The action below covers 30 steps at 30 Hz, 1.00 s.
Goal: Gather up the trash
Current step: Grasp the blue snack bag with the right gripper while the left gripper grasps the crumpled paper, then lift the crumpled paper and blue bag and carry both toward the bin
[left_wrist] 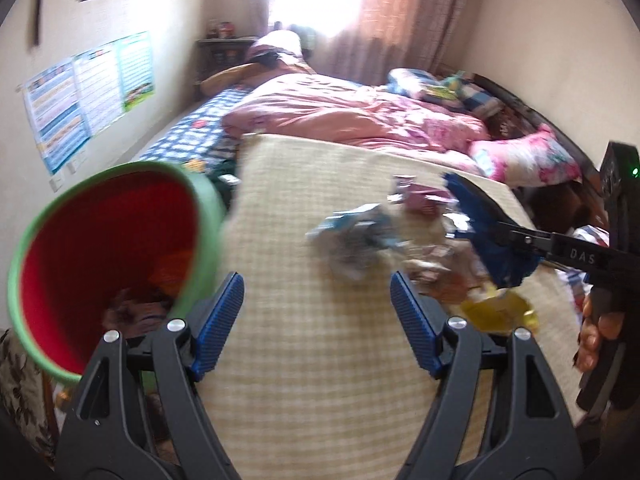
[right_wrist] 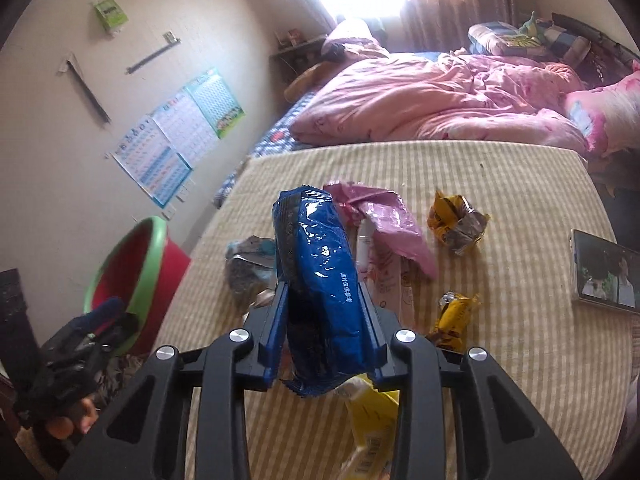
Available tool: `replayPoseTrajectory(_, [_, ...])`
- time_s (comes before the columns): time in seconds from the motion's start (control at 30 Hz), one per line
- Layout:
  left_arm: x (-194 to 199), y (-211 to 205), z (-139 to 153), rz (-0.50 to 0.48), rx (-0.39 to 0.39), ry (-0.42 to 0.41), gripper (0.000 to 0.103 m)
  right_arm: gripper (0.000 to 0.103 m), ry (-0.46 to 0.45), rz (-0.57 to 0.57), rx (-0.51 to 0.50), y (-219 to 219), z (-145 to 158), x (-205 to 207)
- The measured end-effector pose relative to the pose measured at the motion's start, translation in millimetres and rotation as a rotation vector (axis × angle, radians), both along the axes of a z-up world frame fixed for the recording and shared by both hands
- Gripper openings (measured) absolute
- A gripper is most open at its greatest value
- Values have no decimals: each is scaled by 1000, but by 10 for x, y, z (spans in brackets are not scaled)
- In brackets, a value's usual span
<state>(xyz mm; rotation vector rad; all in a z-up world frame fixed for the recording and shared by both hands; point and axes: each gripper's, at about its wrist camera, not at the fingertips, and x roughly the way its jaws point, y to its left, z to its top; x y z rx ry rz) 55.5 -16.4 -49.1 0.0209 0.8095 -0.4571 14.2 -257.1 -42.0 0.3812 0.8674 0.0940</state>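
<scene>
Right claw (right_wrist: 326,312), clenched on a blue wrapper (right_wrist: 316,280) that stands upright between its pads, lifted above the striped table (right_wrist: 520,360). Beyond the claw lie a pink wrapper (right_wrist: 388,220) and a silver wrapper (right_wrist: 248,268); to its right, two yellow wrappers (right_wrist: 456,220). Left claw (left_wrist: 316,324), released and empty, hovers over the table; the red bin (left_wrist: 108,256) with green rim sits just to its left.

Black tongs (left_wrist: 316,320), blue ribbed pads (left_wrist: 218,324) (silver screws), bare-skinned fingers.
</scene>
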Motion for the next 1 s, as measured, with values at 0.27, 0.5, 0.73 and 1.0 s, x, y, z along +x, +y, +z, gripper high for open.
replayPoseTrajectory(0.27, [66,-892,-192,-115,-17,53,73,32,-46,-6,74,-349,119,-225])
replayPoseTrajectory(0.5, [242,-1172,-534,-117,35,168,60,32,-69,-18,114,-582,161,-353])
replayPoseTrajectory(0.73, [149,-1103,-509,-115,28,162,33,33,-59,-6,134,-623,116,-380])
replayPoseTrajectory(1.0, [-61,-809,-313,-49,10,143,30,33,-61,35,145,-519,102,-334])
